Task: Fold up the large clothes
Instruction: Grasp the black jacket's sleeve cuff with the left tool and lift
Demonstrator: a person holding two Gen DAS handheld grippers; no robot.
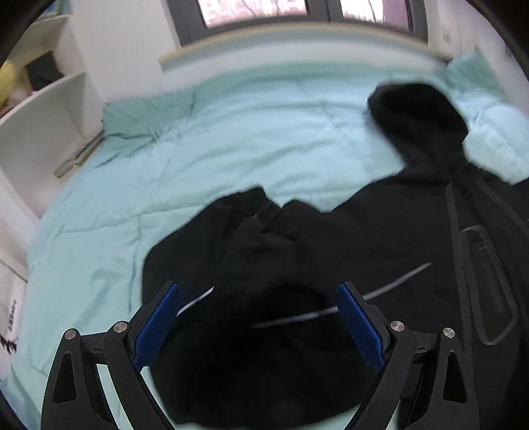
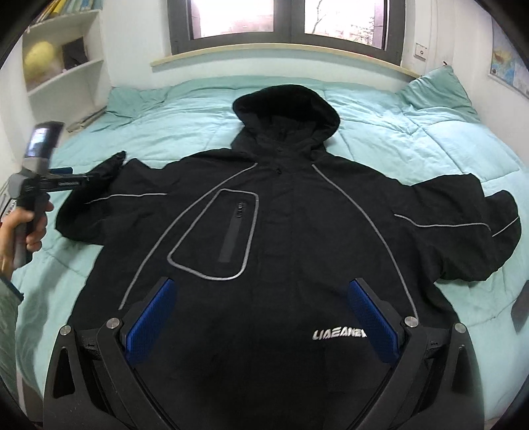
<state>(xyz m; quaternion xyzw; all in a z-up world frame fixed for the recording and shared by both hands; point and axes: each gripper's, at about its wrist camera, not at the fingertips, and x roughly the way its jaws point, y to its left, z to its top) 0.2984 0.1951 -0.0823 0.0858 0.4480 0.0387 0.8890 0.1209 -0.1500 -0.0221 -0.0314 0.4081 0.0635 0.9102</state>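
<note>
Here the left gripper [image 1: 259, 296] hovers wide-jawed over the jacket [image 2: 281, 231] sleeve.

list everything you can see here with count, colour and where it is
jacket: 1, black with grey piping, spread front up on the bed, hood toward the window
quilt: 1, light teal, covering the bed under the jacket
window: 1, dark frame, on the wall behind the bed
shelves: 1 unit, white, left of the bed, with a yellow soft thing on it
map: 1, coloured, on the right wall
left gripper: 1, black with blue pads, open over the jacket's sleeve
right gripper: 1, black with blue pads, open over the jacket's lower front
hand: 1, at the left edge, holding the left gripper's handle
</note>
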